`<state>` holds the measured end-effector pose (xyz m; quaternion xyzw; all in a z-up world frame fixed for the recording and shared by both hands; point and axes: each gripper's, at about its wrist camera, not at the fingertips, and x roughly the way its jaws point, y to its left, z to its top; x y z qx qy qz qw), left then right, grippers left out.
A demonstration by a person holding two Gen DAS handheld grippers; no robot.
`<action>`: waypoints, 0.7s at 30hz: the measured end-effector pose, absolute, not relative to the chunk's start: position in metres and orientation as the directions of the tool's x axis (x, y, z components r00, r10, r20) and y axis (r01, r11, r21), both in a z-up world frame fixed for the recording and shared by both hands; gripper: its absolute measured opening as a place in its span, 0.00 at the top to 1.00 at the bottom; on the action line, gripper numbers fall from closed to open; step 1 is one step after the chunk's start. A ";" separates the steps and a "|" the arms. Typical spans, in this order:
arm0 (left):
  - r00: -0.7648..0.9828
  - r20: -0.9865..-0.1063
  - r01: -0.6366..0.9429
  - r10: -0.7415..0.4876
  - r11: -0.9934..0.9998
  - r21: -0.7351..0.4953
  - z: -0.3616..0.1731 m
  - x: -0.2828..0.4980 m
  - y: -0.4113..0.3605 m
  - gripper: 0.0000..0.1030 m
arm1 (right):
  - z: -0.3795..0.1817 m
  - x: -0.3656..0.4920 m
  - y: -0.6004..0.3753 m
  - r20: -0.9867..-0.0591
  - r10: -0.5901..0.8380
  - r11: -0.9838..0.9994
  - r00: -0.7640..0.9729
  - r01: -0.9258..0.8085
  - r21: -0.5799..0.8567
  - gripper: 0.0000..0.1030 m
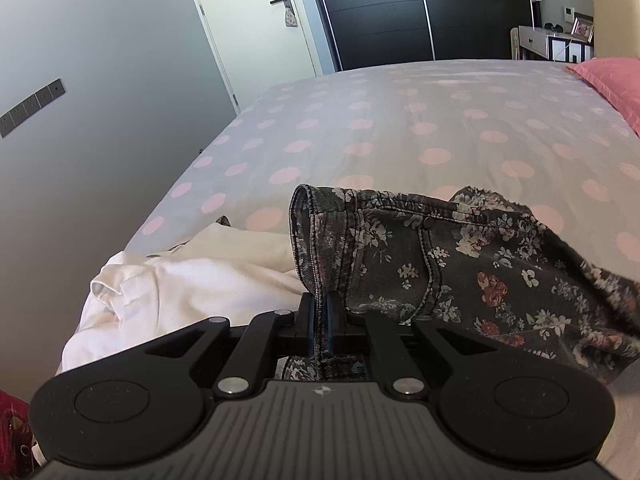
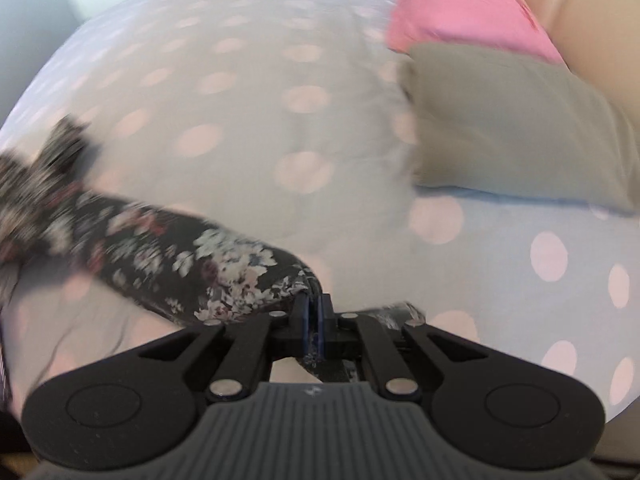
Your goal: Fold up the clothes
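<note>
The left gripper (image 1: 323, 312) is clamped on a stitched hem of the dark floral denim garment (image 1: 460, 256), which stretches away to its right above the polka-dot bedspread (image 1: 360, 120). The right gripper (image 2: 314, 316) pinches another edge, fabric trailing left, blurred. White clothing (image 1: 192, 276) lies left of the left gripper.

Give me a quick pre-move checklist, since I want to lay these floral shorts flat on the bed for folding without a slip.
1. Left gripper shut on floral shorts: ok.
2. Right gripper shut on the same garment: ok.
3. Fabric stretched between both grips: cannot tell, right view is blurred.
4. Bare polka-dot bedspread ahead to lay it on: ok.
5. White garment away from the drop spot: not ok, it lies beside the shorts.
</note>
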<state>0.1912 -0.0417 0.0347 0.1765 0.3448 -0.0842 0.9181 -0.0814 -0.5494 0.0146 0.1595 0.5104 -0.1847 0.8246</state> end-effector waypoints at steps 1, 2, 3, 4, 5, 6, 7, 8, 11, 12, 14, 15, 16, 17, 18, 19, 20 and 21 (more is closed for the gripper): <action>0.746 -0.665 0.277 -0.030 0.922 0.269 0.034 0.192 -0.042 0.96 | 0.005 -0.075 -0.560 -0.900 -0.150 0.864 0.409 0.497 0.082 0.93; 0.745 -0.666 0.277 -0.027 0.921 0.273 0.033 0.192 -0.043 0.96 | -0.004 -0.071 -0.566 -0.898 -0.166 0.848 0.409 0.523 0.081 0.90; 0.746 -0.666 0.277 -0.022 0.920 0.279 0.032 0.192 -0.044 0.96 | -0.013 -0.066 -0.572 -0.895 -0.182 0.833 0.407 0.548 0.080 0.81; 0.747 -0.665 0.276 -0.018 0.918 0.285 0.031 0.192 -0.044 0.96 | -0.019 -0.062 -0.573 -0.896 -0.194 0.829 0.400 0.555 0.069 0.71; 0.747 -0.664 0.275 -0.014 0.917 0.290 0.031 0.191 -0.045 0.96 | -0.025 -0.057 -0.574 -0.896 -0.206 0.825 0.394 0.562 0.058 0.70; 0.747 -0.665 0.275 -0.014 0.917 0.289 0.031 0.192 -0.045 0.96 | -0.026 -0.057 -0.574 -0.891 -0.214 0.830 0.401 0.556 0.050 0.70; 0.745 -0.666 0.274 -0.014 0.918 0.287 0.031 0.192 -0.046 0.96 | -0.027 -0.057 -0.573 -0.886 -0.222 0.834 0.408 0.549 0.043 0.70; 0.744 -0.668 0.274 -0.014 0.918 0.286 0.031 0.193 -0.046 0.96 | -0.027 -0.056 -0.573 -0.880 -0.232 0.839 0.414 0.544 0.035 0.70; 0.745 -0.667 0.270 -0.006 0.917 0.295 0.030 0.194 -0.049 0.96 | -0.014 -0.062 -0.574 -0.832 -0.325 0.837 0.450 0.545 -0.032 0.66; 0.745 -0.668 0.271 -0.005 0.916 0.296 0.029 0.194 -0.050 0.96 | -0.009 -0.064 -0.574 -0.813 -0.355 0.836 0.461 0.547 -0.055 0.62; 0.744 -0.668 0.273 -0.004 0.915 0.298 0.029 0.196 -0.052 0.96 | 0.000 -0.069 -0.575 -0.774 -0.409 0.830 0.483 0.550 -0.096 0.61; 0.743 -0.669 0.273 -0.003 0.914 0.299 0.029 0.197 -0.052 0.96 | 0.004 -0.073 -0.574 -0.778 -0.371 0.840 0.506 0.540 -0.049 0.61; 0.743 -0.670 0.273 -0.004 0.915 0.298 0.029 0.197 -0.051 0.96 | 0.006 -0.077 -0.568 -0.787 -0.321 0.863 0.527 0.505 -0.013 0.59; 0.742 -0.671 0.274 -0.004 0.915 0.297 0.029 0.197 -0.051 0.96 | 0.008 -0.082 -0.561 -0.793 -0.269 0.883 0.546 0.470 0.024 0.54; 0.741 -0.672 0.274 -0.006 0.915 0.295 0.030 0.197 -0.050 0.96 | 0.010 -0.087 -0.554 -0.798 -0.219 0.900 0.562 0.433 0.058 0.41; 0.738 -0.675 0.275 -0.008 0.917 0.289 0.030 0.197 -0.049 0.96 | 0.010 -0.091 -0.541 -0.798 -0.209 0.917 0.565 0.397 0.041 0.26; 0.736 -0.677 0.275 -0.010 0.918 0.286 0.031 0.197 -0.048 0.96 | 0.010 -0.095 -0.529 -0.797 -0.213 0.932 0.566 0.364 0.009 0.23; 0.735 -0.678 0.276 -0.010 0.918 0.284 0.030 0.197 -0.047 0.96 | 0.008 -0.098 -0.519 -0.801 -0.227 0.939 0.554 0.342 -0.030 0.22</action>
